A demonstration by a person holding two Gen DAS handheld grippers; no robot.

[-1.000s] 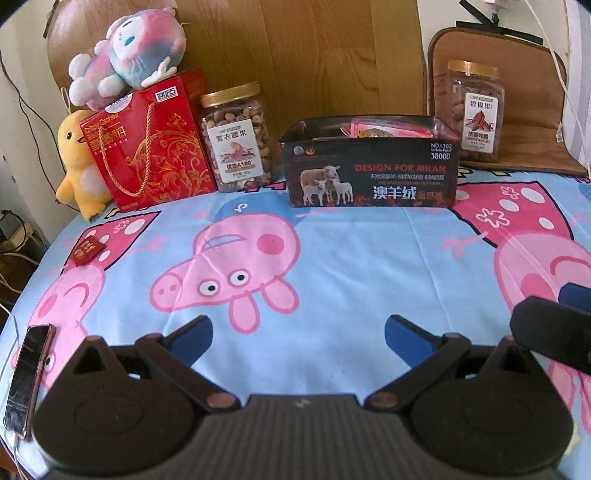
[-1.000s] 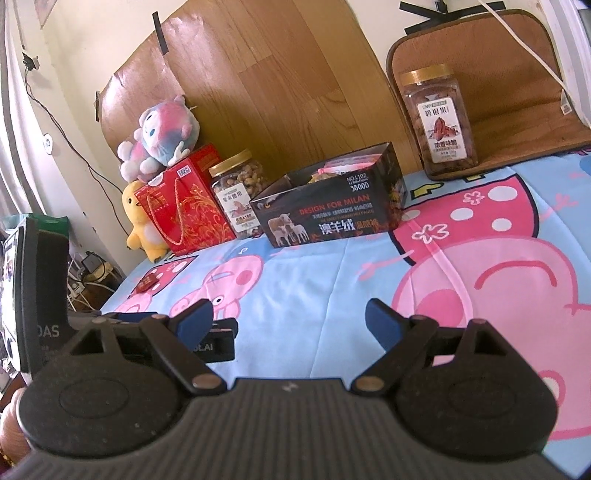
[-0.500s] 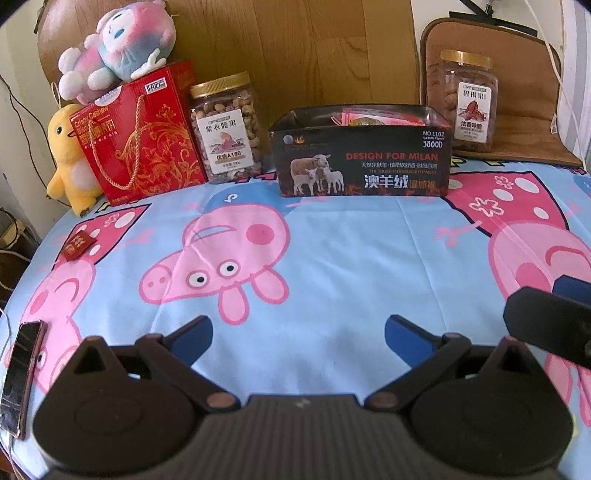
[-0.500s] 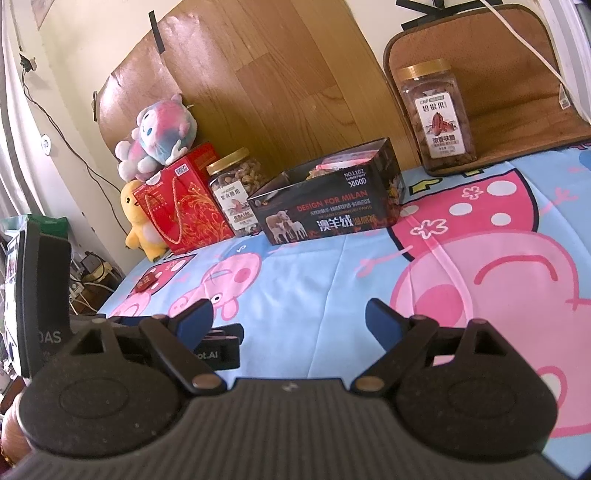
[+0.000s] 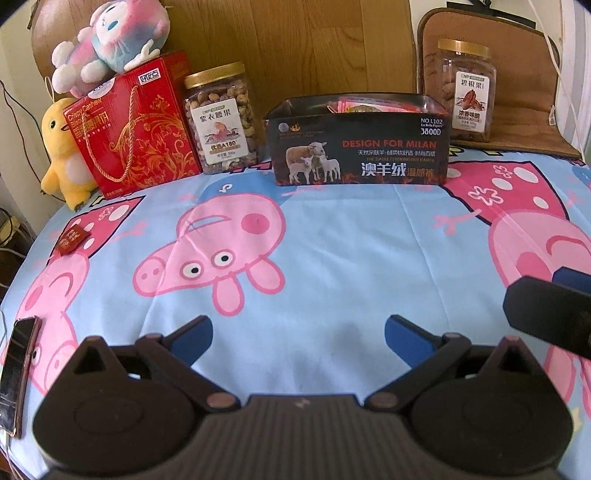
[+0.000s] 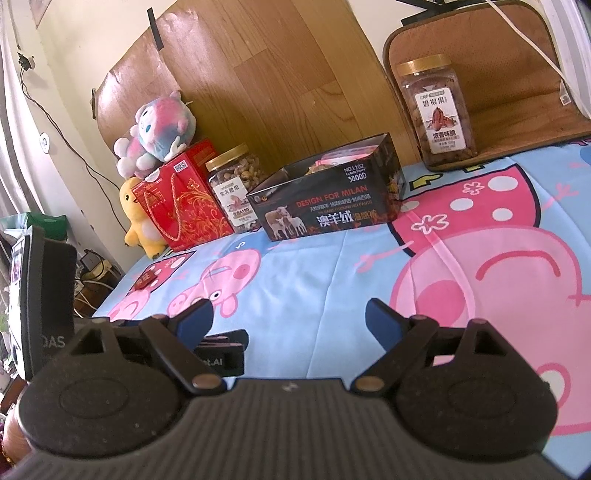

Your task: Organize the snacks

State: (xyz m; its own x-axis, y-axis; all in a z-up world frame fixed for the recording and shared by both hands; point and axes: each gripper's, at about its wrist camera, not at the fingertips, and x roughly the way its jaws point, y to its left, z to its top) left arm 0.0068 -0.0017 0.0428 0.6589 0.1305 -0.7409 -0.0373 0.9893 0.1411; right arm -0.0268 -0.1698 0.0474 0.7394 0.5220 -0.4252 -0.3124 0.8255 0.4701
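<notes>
Small red packet point(image 5: 72, 240) lies left of, beyond, the spread jaws (probably a snack).

Open box point(image 5: 358, 147) sits at twelve o'clock on the cloth point(image 5: 332, 240), packets inside. Cashew jar point(image 5: 221, 118) at eleven, gift bag point(image 5: 136, 129) beside it, plush point(image 5: 107, 33) on top. Pecan jar point(image 5: 466, 90) at one, small packet point(image 5: 72, 240) at nine.

Bare cloth point(image 5: 332, 258) lies open before the dark box point(image 5: 360, 147).
</notes>
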